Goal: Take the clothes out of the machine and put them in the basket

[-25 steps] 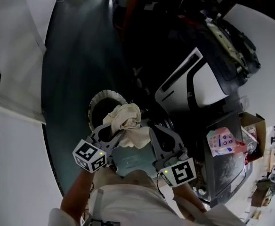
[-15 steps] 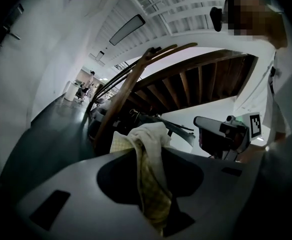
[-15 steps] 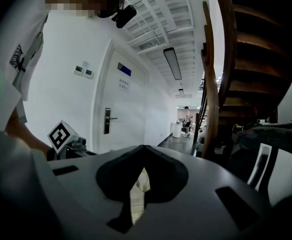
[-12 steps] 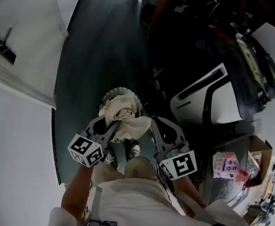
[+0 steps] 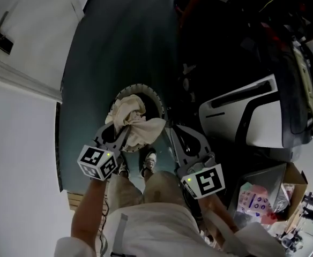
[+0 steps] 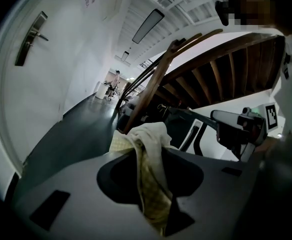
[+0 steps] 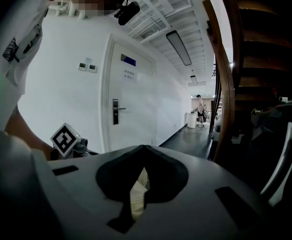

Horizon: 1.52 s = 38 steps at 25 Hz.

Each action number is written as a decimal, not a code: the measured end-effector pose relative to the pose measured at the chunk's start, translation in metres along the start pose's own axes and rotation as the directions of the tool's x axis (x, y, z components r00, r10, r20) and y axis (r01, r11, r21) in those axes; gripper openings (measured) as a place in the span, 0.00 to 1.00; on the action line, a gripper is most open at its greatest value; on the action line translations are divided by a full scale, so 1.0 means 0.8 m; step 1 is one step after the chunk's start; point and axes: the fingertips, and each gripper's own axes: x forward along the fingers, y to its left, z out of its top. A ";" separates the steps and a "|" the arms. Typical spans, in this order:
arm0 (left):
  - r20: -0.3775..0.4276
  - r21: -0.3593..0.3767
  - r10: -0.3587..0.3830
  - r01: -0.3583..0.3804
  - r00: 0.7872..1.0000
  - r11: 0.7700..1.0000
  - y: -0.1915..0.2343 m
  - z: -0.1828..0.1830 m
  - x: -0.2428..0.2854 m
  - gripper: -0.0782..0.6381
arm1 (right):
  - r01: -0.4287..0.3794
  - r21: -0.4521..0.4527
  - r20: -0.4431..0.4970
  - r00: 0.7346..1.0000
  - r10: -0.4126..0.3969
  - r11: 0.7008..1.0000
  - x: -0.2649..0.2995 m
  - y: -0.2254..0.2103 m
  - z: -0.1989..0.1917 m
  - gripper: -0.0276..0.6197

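A crumpled cream cloth [image 5: 132,123] hangs between both grippers over a round white basket [image 5: 157,101] on the dark floor. My left gripper [image 5: 124,135] is shut on the cloth's left side. In the left gripper view the checked cream cloth [image 6: 148,134] is pinched in the jaws and bulges past the tips of the left gripper [image 6: 143,156]. My right gripper [image 5: 170,136] is shut on the cloth's right edge. A thin strip of cloth [image 7: 137,196] shows in the right gripper's [image 7: 145,151] narrow slit. The white washing machine [image 5: 253,116] stands to the right.
The person's shoes [image 5: 148,162] stand just in front of the basket. A white wall and door [image 7: 117,111] run along the left. A wooden stair rail [image 6: 156,79] rises beyond the basket. A cardboard box [image 5: 293,181] and packets sit at the lower right.
Both grippers have carried the cloth down and away from the machine. The cloth now hangs over the basket's near half, lower than before.
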 end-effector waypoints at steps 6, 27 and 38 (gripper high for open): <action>-0.064 -0.045 0.085 -0.088 0.994 0.995 0.062 -0.080 0.055 0.27 | -0.023 0.071 -0.044 0.999 0.026 0.997 0.033 -0.013 -0.066 0.06; -0.328 -0.161 0.305 -0.372 0.894 0.914 0.214 -0.324 0.198 0.29 | -0.023 0.208 -0.190 0.980 0.064 0.978 0.093 -0.033 -0.262 0.06; -0.501 -0.115 0.368 -0.481 0.784 0.869 0.261 -0.401 0.177 0.63 | -0.012 0.217 -0.185 0.981 0.053 0.976 0.098 -0.059 -0.266 0.06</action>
